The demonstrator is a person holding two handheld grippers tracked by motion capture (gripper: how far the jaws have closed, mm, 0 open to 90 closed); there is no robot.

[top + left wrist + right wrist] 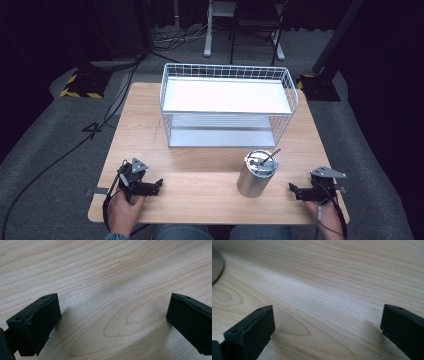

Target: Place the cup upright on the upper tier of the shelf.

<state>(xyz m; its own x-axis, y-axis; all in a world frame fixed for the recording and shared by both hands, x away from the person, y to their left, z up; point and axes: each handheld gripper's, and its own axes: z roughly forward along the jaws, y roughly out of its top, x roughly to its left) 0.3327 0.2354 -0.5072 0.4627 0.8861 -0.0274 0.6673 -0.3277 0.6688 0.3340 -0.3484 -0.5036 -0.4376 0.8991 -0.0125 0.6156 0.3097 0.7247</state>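
A shiny metal canister (256,174) with a lid and a thin handle stands on the wooden table (200,165), right of centre near the front. Its base edge (215,265) shows at the far left of the right gripper view. Behind it stands a white wire basket shelf (227,102) with two levels, both bare. My left gripper (159,185) rests low at the table's front left, jaws wide apart over bare wood (112,302). My right gripper (292,190) sits at the front right, a little right of the canister, also open with nothing between its jaws (327,322).
Beyond the table lies grey carpet with black cables (65,150) trailing left. Chair and desk legs (240,35) stand at the back. A stand base with yellow and black stripes (80,85) sits at the back left, another dark base (320,82) at the back right.
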